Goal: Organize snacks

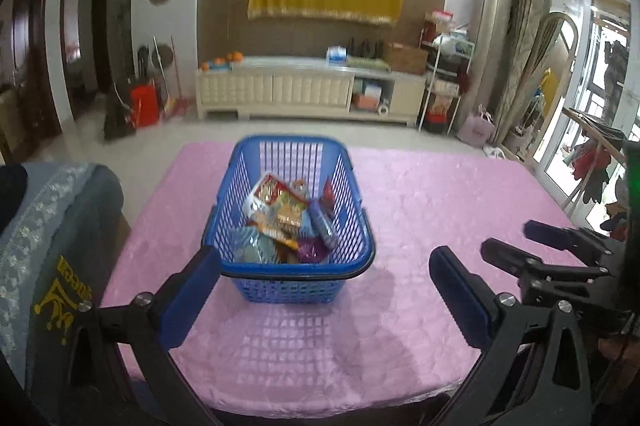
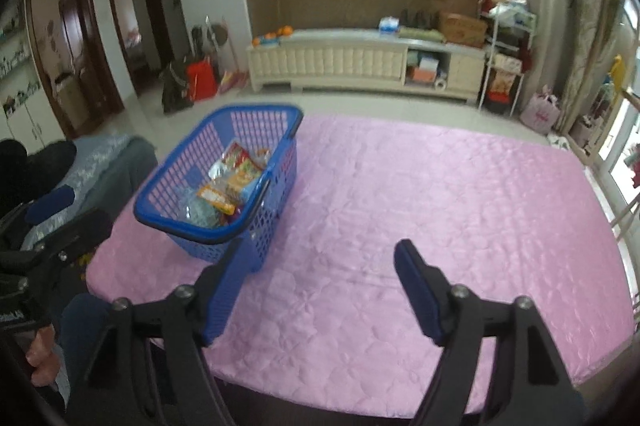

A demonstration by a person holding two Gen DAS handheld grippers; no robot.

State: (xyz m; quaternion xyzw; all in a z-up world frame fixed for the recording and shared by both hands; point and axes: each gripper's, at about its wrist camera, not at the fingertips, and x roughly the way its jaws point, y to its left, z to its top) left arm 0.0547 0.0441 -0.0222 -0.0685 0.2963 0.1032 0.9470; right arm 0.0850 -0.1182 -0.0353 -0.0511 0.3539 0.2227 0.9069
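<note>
A blue plastic basket (image 1: pixel 288 292) stands on the pink quilted table cover (image 1: pixel 440 193). Several snack packets (image 1: pixel 280 214) lie inside it. My left gripper (image 1: pixel 324 290) is open just in front of the basket, nothing between its blue pads. To its right, my right gripper (image 1: pixel 510 240) hovers over the cover. In the right wrist view the basket (image 2: pixel 276 181) with its packets (image 2: pixel 232 181) sits at the left. My right gripper (image 2: pixel 320 278) is open over bare cover, with its left finger in front of the basket's near corner. The left gripper (image 2: pixel 66 218) shows at the left edge.
A chair with a grey-blue cover (image 1: pixel 52 226) stands against the table's left side. A hand (image 2: pixel 40 358) shows at the lower left. Beyond the table's far edge are floor and a long cream cabinet (image 1: pixel 280 89). The pink cover (image 2: pixel 440 193) stretches wide to the right.
</note>
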